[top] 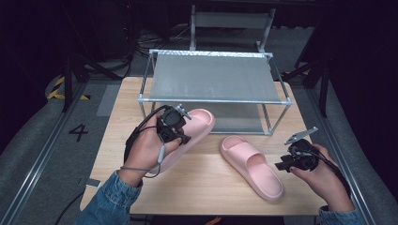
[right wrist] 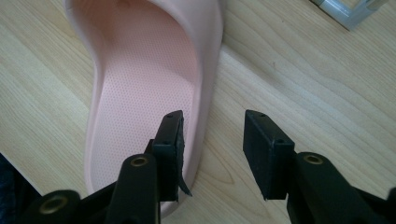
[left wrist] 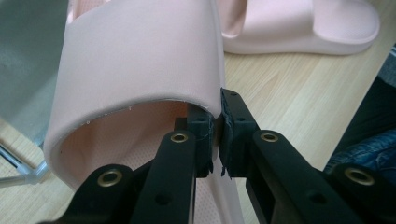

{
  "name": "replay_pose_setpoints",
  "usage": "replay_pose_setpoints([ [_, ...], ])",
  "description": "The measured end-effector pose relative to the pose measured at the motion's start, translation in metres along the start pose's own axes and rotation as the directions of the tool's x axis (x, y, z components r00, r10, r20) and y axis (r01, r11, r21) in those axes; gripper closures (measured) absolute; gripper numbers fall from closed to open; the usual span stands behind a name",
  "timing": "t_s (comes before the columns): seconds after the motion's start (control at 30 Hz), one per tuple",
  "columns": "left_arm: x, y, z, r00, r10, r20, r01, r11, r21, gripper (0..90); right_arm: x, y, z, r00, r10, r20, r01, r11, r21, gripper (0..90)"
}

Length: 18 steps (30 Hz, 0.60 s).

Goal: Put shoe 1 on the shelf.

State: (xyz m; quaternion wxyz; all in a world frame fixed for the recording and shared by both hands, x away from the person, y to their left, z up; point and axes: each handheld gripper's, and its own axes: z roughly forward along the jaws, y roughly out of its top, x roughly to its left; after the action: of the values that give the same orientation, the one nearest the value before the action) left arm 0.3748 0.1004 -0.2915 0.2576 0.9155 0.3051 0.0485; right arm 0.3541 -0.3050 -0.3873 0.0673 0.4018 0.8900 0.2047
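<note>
Nearest the high camera, our denim sleeves came in from the bottom edge, and we took the metal rack (top: 213, 77) at the far side of the surface (top: 206, 187) as our landmark. Our left hand-held gripper (top: 176, 133) was clenched on the first pink slipper (top: 190, 131); the left gripper view showed both pads pinching the side edge of its strap (left wrist: 140, 60), one pad inside and one outside. That slipper sat just in front of the rack's left front corner, its toe pointing toward the lower shelf (top: 244, 119) and seemingly tilted up off the wood. Our right hand-held gripper (top: 286, 164) was released, its jaws standing apart and gripping nothing; in its own view they hung over the heel end of the second pink slipper (right wrist: 144, 93), one jaw above the footbed and the other over bare wood. This slipper lay flat in front of the rack's right half, well apart from the first. We judged the step in hand to be carrying the first slipper to the rack. Next, we reckoned, it needed steering onto a shelf without catching the front rail, while the right jaws closed on the second slipper's side wall.
</note>
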Motion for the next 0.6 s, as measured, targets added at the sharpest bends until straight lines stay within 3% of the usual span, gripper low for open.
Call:
replay_pose_setpoints([
  [0.3, -0.005, 0.012, -0.02, 0.9995, 0.022, -0.024, -0.023, 0.9995, -0.021, 83.8, 0.001, 0.0, -0.001, 1.0, -0.003, -0.003, 0.003, 1.0, -0.002, 59.4],
  [0.6, -0.011, 0.022, -0.031, 0.9988, 0.047, -0.01, -0.047, 0.9988, -0.012, 84.3, 0.0, -0.004, -0.003, 1.0, 0.0, 0.0, 0.0, 1.0, -0.006, 59.4],
])
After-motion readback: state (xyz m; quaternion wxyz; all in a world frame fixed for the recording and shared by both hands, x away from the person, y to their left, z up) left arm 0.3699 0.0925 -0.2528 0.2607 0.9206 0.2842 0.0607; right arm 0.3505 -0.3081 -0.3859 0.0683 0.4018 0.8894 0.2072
